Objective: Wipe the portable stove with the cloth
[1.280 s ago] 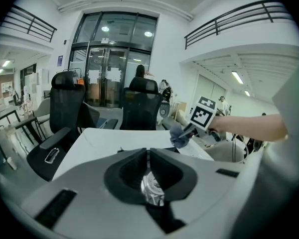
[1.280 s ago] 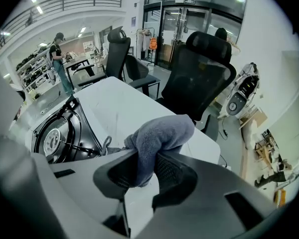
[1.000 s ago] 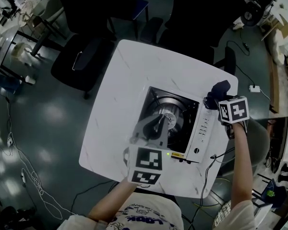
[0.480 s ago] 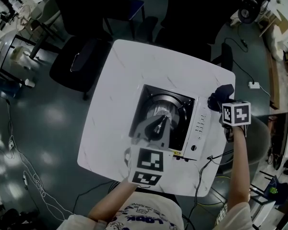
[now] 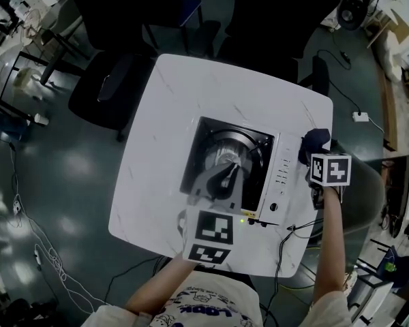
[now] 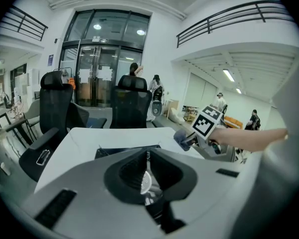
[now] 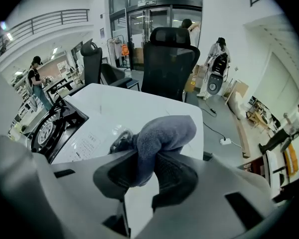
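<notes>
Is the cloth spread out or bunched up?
Bunched up: the cloth is a folded wad pinched between the jaws of the right gripper.

Left gripper (image 5: 226, 174): grey, wedge shape, with dark ribbed pads (image 6: 129, 172) inside.
Right gripper (image 7: 145, 162): grey, same shape, same dark pads.
Cubes (image 5: 208, 236): white, one on each gripper, with black square marks on the sides.
Shirt (image 5: 204, 308): white, with dark print on the front.
Sleeves (image 5: 112, 317): short and white.

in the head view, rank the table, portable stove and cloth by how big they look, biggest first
1. table, by far the largest
2. portable stove, covering a middle part of the tabletop
3. cloth, clearly the smallest, a small dark bundle
</notes>
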`<action>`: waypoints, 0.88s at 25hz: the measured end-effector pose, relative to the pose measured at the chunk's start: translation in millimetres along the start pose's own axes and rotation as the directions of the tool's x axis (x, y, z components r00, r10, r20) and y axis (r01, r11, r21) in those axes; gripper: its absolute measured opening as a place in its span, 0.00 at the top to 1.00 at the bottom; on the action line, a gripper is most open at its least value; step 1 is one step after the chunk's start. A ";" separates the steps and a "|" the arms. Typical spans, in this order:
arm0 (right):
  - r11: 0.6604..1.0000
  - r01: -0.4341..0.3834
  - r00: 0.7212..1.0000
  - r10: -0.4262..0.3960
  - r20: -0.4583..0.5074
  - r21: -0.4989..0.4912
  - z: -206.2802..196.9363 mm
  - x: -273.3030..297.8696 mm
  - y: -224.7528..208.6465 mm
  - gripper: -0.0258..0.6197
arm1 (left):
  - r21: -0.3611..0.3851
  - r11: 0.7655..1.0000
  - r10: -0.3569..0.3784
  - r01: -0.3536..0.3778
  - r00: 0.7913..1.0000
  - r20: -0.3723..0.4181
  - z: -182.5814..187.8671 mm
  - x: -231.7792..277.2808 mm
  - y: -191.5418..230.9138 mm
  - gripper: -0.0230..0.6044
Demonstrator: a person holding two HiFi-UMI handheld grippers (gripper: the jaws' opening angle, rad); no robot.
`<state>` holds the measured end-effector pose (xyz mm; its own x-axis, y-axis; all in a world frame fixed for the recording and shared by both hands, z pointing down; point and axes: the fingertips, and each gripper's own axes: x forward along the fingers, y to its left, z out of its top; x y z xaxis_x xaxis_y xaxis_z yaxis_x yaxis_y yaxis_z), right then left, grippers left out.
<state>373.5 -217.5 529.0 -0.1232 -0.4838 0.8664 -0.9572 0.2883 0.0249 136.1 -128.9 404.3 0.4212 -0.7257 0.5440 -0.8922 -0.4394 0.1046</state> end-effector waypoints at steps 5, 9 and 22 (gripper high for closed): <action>0.999 -0.028 1.000 0.028 -0.008 0.038 -21.6 -3.8 11.5 0.81 | -0.004 1.000 0.005 -0.005 1.000 -0.004 -1.4 0.7 2.4 0.91; 0.998 -0.044 0.999 0.044 -0.007 0.052 -33.3 -7.5 17.0 0.81 | -0.001 1.000 0.003 -0.003 1.000 0.000 -0.4 1.1 -0.1 0.91; 0.996 -0.058 0.998 0.059 -0.005 0.064 -59.9 -23.0 32.6 0.81 | -0.010 1.000 -0.017 0.017 1.000 -0.004 -13.1 -6.5 -9.5 0.91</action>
<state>360.8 -147.5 539.8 -0.1779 -0.4618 0.8690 -0.9633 0.2622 -0.0579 139.7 -113.0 410.7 0.4356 -0.7160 0.5454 -0.8865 -0.4462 0.1223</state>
